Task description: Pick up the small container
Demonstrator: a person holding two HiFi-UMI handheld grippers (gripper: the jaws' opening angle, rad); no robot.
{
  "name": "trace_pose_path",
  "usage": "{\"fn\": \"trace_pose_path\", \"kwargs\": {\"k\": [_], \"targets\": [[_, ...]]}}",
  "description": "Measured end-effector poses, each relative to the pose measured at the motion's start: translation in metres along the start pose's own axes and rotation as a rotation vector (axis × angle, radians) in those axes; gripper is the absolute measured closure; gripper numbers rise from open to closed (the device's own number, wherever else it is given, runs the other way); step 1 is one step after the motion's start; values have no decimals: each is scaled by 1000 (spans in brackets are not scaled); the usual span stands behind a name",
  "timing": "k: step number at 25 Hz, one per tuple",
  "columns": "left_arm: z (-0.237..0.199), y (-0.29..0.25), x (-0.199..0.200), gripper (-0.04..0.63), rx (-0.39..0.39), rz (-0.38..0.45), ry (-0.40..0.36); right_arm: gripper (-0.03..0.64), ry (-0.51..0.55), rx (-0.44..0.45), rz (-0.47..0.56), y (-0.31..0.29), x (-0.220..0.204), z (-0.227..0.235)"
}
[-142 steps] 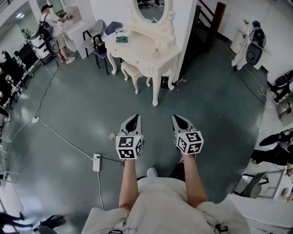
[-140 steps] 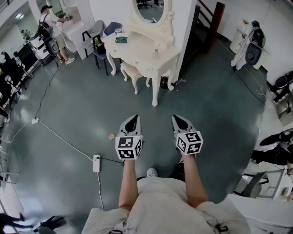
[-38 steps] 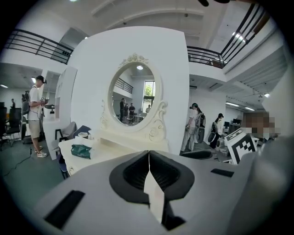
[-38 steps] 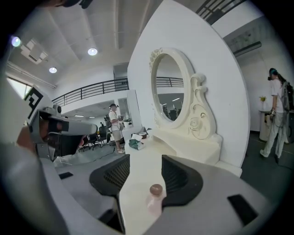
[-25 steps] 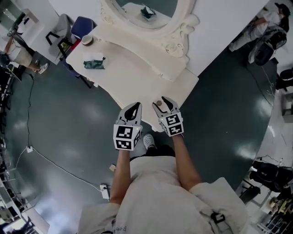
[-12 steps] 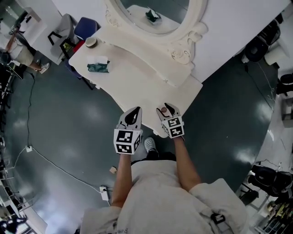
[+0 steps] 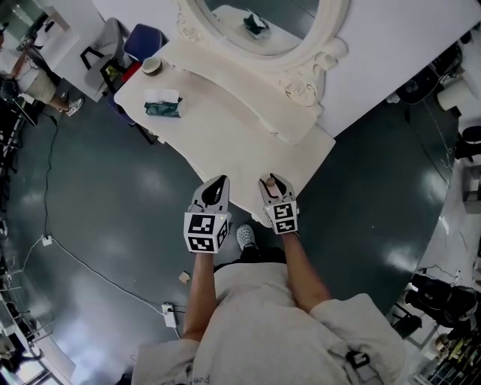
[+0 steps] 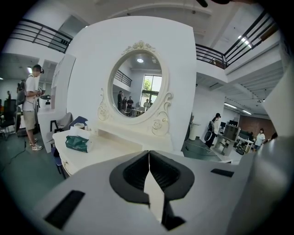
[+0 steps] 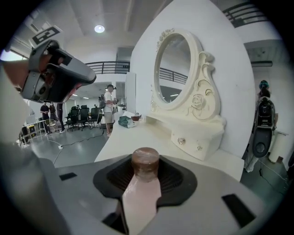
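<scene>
The small container [image 9: 145,166], a pink bottle with a brown cap, stands on the near corner of the cream dressing table [image 7: 225,139]. My right gripper [image 9: 145,173] has its jaws closing on it, and the pink body fills the gap between the pads. From the head view the brown cap of the container [image 7: 270,181] shows between the tips of the right gripper [image 7: 274,182]. My left gripper [image 7: 214,186] hovers at the table's front edge beside it. In its own view the left gripper [image 8: 149,158] is shut and holds nothing.
A green tissue pack [image 7: 162,106] and a cup [image 7: 152,65] lie at the table's far left end. An oval mirror [image 7: 263,22] and a small drawer box [image 9: 197,135] stand at the back. Chairs [image 7: 143,41] and a person [image 8: 31,105] are beyond the table. A dark floor surrounds it.
Over about a second the right gripper moved onto the container and its jaws narrowed around it. The left gripper stayed beside it at the table's edge.
</scene>
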State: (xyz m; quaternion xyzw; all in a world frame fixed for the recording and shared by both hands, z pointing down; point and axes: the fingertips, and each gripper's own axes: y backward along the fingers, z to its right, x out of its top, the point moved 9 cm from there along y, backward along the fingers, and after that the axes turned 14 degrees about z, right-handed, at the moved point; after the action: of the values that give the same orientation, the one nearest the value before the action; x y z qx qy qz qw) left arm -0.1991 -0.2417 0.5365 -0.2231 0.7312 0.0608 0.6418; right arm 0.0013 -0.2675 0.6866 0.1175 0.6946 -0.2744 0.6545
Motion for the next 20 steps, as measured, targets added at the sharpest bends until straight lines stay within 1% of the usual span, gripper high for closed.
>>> {"fn": "trace_pose_path", "kwargs": {"k": [3, 8, 13, 17, 20], "targets": [[0, -4, 0, 568, -1, 2, 4, 473, -17, -23, 20, 0, -2, 0], [5, -9, -2, 568, -6, 1, 5, 477, -32, -69, -9, 1, -3, -1], [7, -5, -3, 568, -1, -1, 6, 479, -23, -73, -18, 4, -5, -1], [5, -1, -4, 568, 5, 3, 4, 479, -39, -68, -31, 6, 2, -5], [3, -1, -3, 568, 8, 6, 4, 479, -32, -58, -35, 8, 4, -7]]}}
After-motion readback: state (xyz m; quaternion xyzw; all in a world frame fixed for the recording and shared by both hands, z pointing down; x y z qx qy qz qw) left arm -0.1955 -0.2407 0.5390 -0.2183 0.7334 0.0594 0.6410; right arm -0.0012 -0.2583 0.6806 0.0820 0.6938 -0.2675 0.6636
